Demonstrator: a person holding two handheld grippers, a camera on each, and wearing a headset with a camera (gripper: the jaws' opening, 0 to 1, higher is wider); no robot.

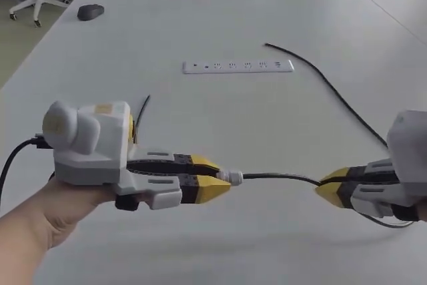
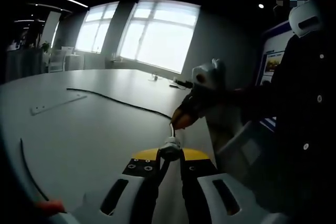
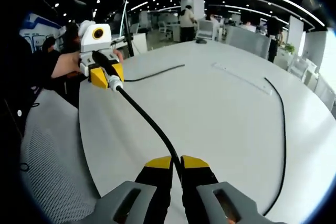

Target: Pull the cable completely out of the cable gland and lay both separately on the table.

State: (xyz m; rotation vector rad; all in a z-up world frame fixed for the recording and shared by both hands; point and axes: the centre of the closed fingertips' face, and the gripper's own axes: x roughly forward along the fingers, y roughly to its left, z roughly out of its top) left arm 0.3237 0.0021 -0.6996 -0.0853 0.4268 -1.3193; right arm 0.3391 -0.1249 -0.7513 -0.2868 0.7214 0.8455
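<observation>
L gripper point(image 1: 222, 185) clenched on cable gland point(image 1: 233, 177); R gripper point(image 1: 325, 188) clenched on cable point(image 1: 280, 177). I judge cable light, flexible, maybe slick; best hold is close to gland.

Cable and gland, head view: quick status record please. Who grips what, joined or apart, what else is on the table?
left gripper: shut on the cable gland
right gripper: shut on the cable
joint: cable runs into the gland, not yet pulled out
height: both held above the table
also on table: power strip, mouse, long black lead; cannot tell if it joins the held cable
</observation>
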